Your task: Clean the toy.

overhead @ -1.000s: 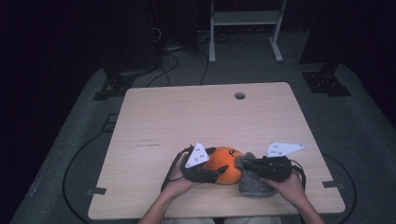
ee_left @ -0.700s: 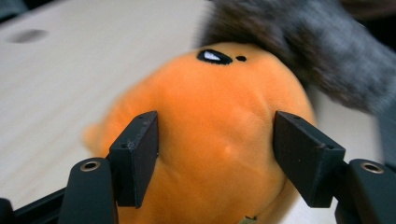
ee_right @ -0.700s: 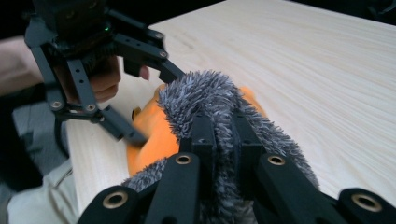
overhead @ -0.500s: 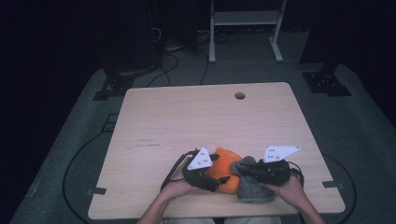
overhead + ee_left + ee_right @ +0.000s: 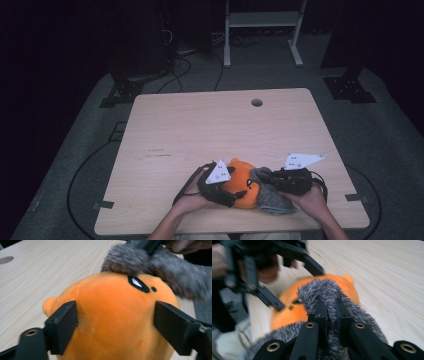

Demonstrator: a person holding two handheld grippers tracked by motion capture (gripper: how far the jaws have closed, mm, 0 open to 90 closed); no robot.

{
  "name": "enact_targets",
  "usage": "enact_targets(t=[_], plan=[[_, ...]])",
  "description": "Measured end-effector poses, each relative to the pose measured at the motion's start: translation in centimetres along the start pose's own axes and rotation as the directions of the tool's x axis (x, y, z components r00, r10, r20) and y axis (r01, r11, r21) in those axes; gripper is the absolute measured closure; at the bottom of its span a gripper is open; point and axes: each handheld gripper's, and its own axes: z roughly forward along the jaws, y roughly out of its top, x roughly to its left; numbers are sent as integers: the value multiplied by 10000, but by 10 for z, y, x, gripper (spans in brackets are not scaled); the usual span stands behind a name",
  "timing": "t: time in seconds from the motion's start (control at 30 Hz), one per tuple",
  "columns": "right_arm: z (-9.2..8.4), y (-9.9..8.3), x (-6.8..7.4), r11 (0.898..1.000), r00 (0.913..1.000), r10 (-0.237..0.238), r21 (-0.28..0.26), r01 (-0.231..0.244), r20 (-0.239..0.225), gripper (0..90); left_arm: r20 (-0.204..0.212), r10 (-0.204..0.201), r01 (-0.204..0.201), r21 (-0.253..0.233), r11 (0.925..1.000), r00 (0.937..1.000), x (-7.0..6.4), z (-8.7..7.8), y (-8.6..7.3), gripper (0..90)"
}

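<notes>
I see a light wood table w/ cable hole, grey carpet, white rack legs, dark room.

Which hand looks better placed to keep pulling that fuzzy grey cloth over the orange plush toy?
Probably right. The right gripper is shut on the fuzzy grey cloth. The left gripper straddles the round orange plush toy, its jaws just opened.

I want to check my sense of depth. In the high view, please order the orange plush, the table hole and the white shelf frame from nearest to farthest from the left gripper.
1. Orange plush: right beside the left gripper, between its jaws.
2. Table hole: near the table's far edge.
3. White shelf frame: on the floor beyond the table.
</notes>
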Motion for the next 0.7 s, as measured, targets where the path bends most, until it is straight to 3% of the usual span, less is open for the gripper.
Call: enact_targets(t=[0.07, 0.13, 0.27, 0.37, 0.47, 0.57, 0.7], plan=[[2, 2, 0, 9998, 9992, 71, -190, -79, -396, 818, -185, -20, 19, -73, 10000, 9998, -1, 2, -1, 146], [3, 1, -2, 9996, 9987, 189, -184, -198, -473, 817, -387, -110, 104, -178, 9998, 9992, -4, 4, -4, 168], [-1, -7, -12, 9982, 9983, 588, -82, -588, -7, 816, -744, -198, 192, -89, 9998, 9970, -9, 8, -2, 334], [-8, -12, -16, 9963, 9963, 849, -153, -846, 163, 816, -882, -140, 134, -76, 9999, 9960, -11, 7, 0, 395], [-12, -15, -15, 9961, 9962, 864, -189, -862, 98, 817, -791, -493, 459, -448, 9979, 9957, -9, 2, 3, 459], [-15, -16, -15, 9948, 9952, 978, -295, -978, -13, 817, -702, -450, 403, -675, 9969, 9965, -9, -3, 9, 511], [-11, -16, -14, 9955, 9952, 932, -214, -927, 281, 817, -742, -539, 484, -738, 9961, 9958, -7, -2, 12, 559]])
